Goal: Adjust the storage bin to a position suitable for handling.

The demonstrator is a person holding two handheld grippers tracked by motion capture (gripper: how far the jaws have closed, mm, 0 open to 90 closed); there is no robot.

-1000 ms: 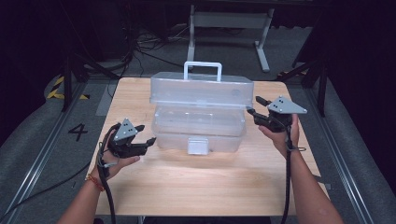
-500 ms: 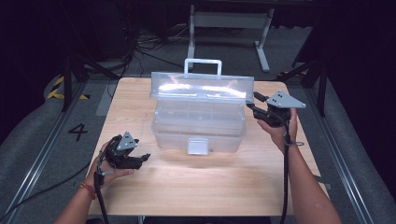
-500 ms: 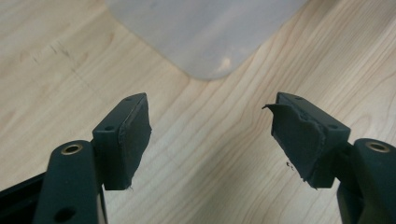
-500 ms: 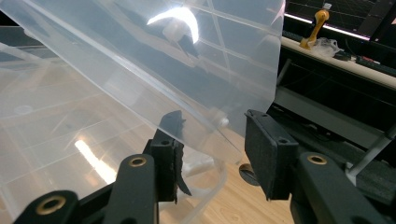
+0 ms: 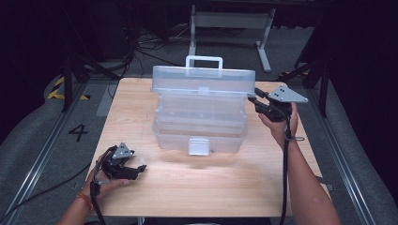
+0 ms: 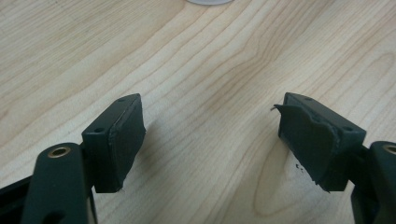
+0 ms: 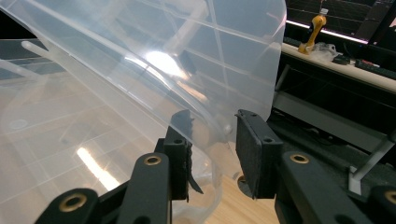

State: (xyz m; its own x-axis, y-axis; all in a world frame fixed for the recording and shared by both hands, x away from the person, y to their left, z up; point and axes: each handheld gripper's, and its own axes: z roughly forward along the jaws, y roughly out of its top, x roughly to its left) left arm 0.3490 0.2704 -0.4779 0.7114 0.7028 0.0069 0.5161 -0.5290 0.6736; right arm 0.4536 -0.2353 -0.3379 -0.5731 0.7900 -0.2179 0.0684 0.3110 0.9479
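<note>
A clear plastic toolbox point(image 5: 199, 126) with a white handle point(image 5: 203, 61) and a front latch point(image 5: 199, 146) stands mid-table. Its lid point(image 5: 202, 82) is raised a little above the base. My right gripper point(image 5: 256, 101) is at the lid's right end. In the right gripper view the lid's rim point(image 7: 205, 116) runs between the jaws of the right gripper point(image 7: 212, 149), which are shut on it. My left gripper point(image 5: 138, 169) is low near the table's front left corner, apart from the box. In the left gripper view the left gripper point(image 6: 210, 140) is open over bare wood.
The wooden table point(image 5: 225, 192) has bare room in front of the box and along both sides. Beyond its far edge stand a metal frame point(image 5: 230, 18) and cables on a dark floor. A cable trails from each gripper.
The lid has risen on the right gripper's side. My left gripper has pulled away from the box's left side, back toward the front left corner and down.
</note>
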